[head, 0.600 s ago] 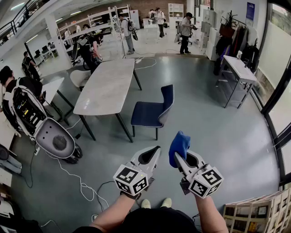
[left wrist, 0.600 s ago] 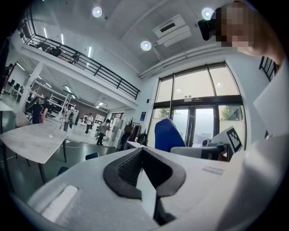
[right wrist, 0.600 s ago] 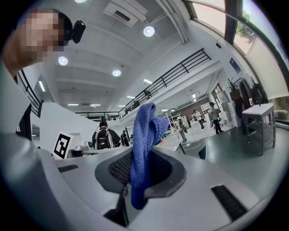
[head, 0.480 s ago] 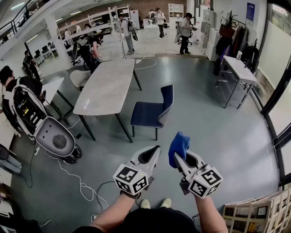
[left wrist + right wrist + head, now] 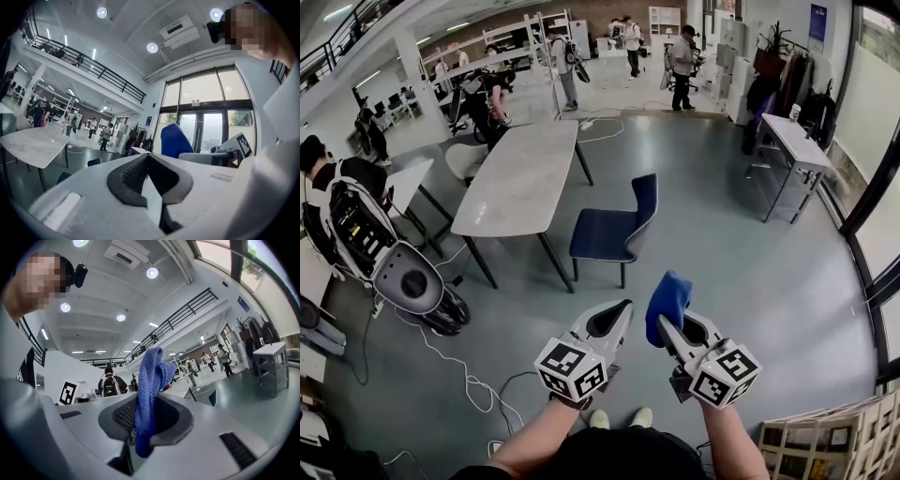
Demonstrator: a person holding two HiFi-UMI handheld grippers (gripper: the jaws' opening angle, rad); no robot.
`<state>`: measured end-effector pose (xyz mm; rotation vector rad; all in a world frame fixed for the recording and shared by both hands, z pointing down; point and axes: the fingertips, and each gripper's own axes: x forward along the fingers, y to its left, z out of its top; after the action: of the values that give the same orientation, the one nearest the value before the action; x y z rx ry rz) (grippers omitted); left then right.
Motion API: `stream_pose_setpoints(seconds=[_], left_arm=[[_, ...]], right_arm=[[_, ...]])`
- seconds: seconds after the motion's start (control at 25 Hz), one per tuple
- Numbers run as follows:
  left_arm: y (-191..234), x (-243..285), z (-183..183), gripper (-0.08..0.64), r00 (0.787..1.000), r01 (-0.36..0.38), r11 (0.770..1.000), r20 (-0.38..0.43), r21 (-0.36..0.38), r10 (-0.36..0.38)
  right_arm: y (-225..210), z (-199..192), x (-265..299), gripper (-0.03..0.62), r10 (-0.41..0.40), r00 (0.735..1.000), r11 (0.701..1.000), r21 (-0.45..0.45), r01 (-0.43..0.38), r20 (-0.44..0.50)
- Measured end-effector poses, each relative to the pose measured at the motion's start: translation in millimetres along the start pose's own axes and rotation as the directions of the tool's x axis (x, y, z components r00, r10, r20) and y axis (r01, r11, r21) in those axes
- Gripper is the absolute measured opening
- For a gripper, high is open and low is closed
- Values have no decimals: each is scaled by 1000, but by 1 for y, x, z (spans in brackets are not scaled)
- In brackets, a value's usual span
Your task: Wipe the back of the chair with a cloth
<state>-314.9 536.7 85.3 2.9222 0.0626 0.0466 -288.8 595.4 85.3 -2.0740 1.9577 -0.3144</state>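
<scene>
Holds the left gripper (image 5: 619, 315) and the right gripper (image 5: 667, 328) side by side, tips forward, the left's jaws together and the right's pinching a bunched blue cloth (image 5: 669, 295) standing above its tips. Faces a dark blue chair (image 5: 614, 232) well ahead of both grippers, seat toward a long pale table (image 5: 520, 178) ahead of the left gripper, back on the right gripper's side. Takes in a rounded white machine (image 5: 408, 281) and a white cable (image 5: 467, 377) out past the left gripper.

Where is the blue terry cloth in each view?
Head view: blue terry cloth lower centre, in the right gripper.
Left gripper view: just right of centre, above the jaws.
Right gripper view: centre, clamped between the jaws.
Shared landmark: white side desk.
</scene>
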Motion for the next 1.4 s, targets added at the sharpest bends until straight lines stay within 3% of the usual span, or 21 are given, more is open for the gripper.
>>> stream_pose_setpoints(seconds=[0.44, 0.88, 1.16, 1.4], left_arm=[[9, 25, 7, 8, 999, -46, 999, 18, 20, 45], [24, 71, -7, 8, 999, -53, 999, -6, 3, 53], [84, 115, -3, 8, 998, -55, 998, -8, 1, 55], [167, 161, 8, 8, 999, -49, 999, -7, 17, 49]], right_arm=[[-39, 18, -23, 77, -28, 998, 999, 37, 26, 55], [-88, 16, -12, 77, -58, 998, 997, 52, 56, 29], [-128, 14, 49, 77, -66, 998, 996, 59, 67, -15], [-171, 19, 135, 77, -80, 996, 995, 55, 83, -51]])
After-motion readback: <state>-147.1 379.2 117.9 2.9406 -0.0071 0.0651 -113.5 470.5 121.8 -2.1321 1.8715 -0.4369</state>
